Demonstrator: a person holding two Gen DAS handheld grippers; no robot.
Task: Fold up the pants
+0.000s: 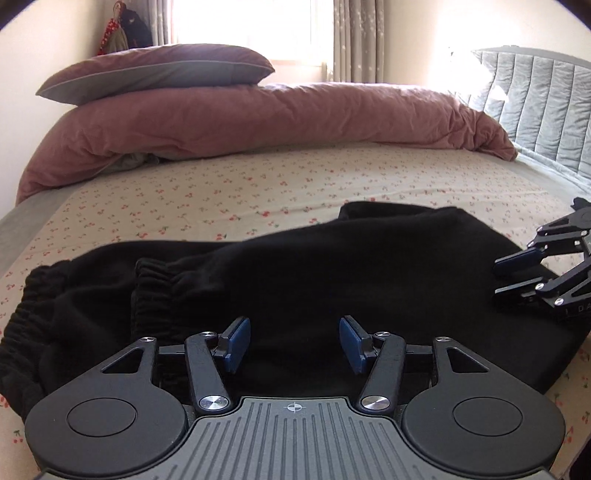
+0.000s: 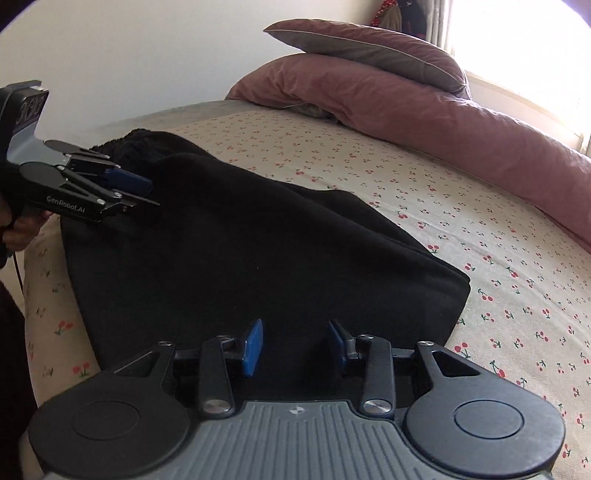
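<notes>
The black pants (image 1: 295, 273) lie folded across the cherry-print bedsheet (image 1: 258, 184), near the front edge of the bed, and both grippers are right over them. From the left wrist camera, the left gripper (image 1: 294, 343) sits low above the dark fabric with its blue pads (image 1: 236, 341) standing well apart, nothing pinched between them, just black cloth showing below the gap. The elastic cuffs (image 1: 155, 295) bunch up off to the left, one leg lying over the other. At the right edge of that view the right gripper (image 1: 513, 280) comes in sideways, over the far end of the pants.

Switch to the right wrist camera: the right gripper (image 2: 295, 345) hangs over the broad folded end of the pants (image 2: 258, 258), jaws parted, a narrower gap than the left's, and the pads press on nothing. Whether the fingertips touch the cloth I cannot tell. On the left side of this view the left gripper (image 2: 144, 190) reaches in over the pants, with a hand (image 2: 22, 229) on its grip.

Behind it all, a dusty-pink duvet (image 1: 277, 122) is heaped along the far side of the bed with a pillow (image 1: 159, 70) on top, bright window (image 1: 251, 26) and curtains (image 1: 356, 40) beyond, and a grey padded headboard (image 1: 543, 99) at right.
</notes>
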